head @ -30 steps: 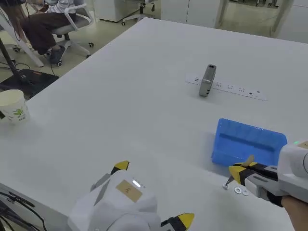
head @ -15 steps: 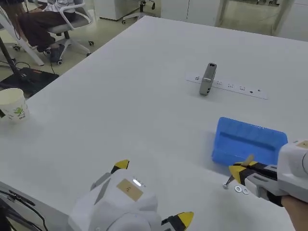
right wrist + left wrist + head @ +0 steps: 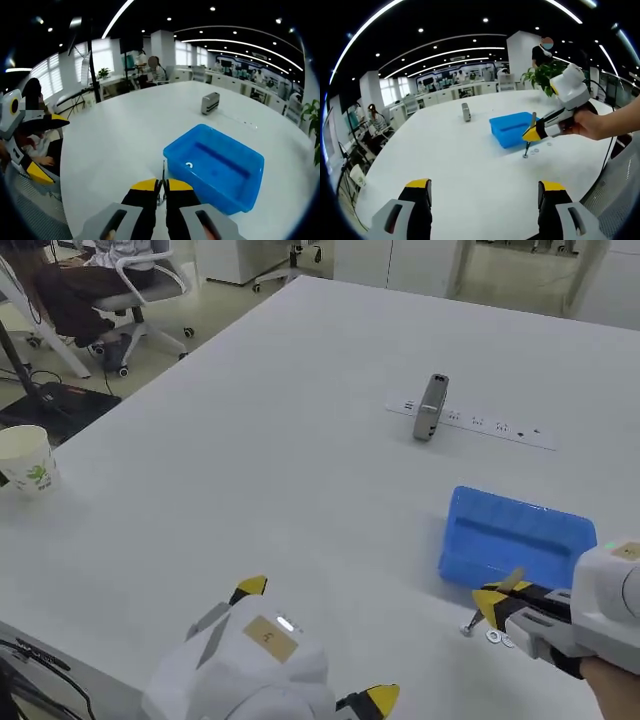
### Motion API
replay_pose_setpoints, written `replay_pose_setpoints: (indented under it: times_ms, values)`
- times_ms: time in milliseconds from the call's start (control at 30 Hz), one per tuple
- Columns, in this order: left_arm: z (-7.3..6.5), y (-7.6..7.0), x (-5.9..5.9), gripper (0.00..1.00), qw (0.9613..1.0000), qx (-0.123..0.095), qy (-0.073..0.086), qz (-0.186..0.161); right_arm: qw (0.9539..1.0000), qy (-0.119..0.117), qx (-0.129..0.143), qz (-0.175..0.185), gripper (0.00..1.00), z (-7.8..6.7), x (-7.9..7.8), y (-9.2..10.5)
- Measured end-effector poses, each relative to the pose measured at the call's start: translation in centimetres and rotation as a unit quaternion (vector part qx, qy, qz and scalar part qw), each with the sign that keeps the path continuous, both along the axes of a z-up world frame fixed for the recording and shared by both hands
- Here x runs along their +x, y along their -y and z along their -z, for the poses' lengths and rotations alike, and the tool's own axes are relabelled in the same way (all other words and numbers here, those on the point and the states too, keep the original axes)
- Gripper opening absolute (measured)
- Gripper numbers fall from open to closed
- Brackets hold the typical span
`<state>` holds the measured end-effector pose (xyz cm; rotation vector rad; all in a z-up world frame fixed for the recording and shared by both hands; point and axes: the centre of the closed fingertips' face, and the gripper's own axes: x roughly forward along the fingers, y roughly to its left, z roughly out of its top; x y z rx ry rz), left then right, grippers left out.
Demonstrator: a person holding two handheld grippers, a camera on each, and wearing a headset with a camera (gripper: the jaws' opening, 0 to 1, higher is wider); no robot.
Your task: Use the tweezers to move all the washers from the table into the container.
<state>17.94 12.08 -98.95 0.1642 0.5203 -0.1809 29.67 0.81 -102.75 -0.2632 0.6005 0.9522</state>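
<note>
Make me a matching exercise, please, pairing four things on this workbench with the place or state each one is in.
Things:
1. tweezers
2. paper cup
3. left tool
4. container

Places and states:
A. blue, with a washer inside
B. open, holding nothing
C. near the table edge, at the left of the head view
D. clamped in the right tool, tip down by the washers on the table

Pairs: 1-D, 2-C, 3-B, 4-A.
</note>
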Motion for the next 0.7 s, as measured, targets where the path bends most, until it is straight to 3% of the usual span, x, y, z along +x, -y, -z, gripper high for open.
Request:
replay_pose_setpoints:
  times_ms: [267,700]
  values:
    - [0.0,0.0,0.0,0.89,1.0000,0.002,-0.001,0.000,0.9999,-0.014,-0.005,-0.001,0.00,-0.2,0.0,0.2]
    - [-0.1,-0.2,0.0,0.89,1.0000,0.004,0.004,-0.003,1.0000,-0.007,0.006,-0.003,0.00,-2.9,0.7,0.3]
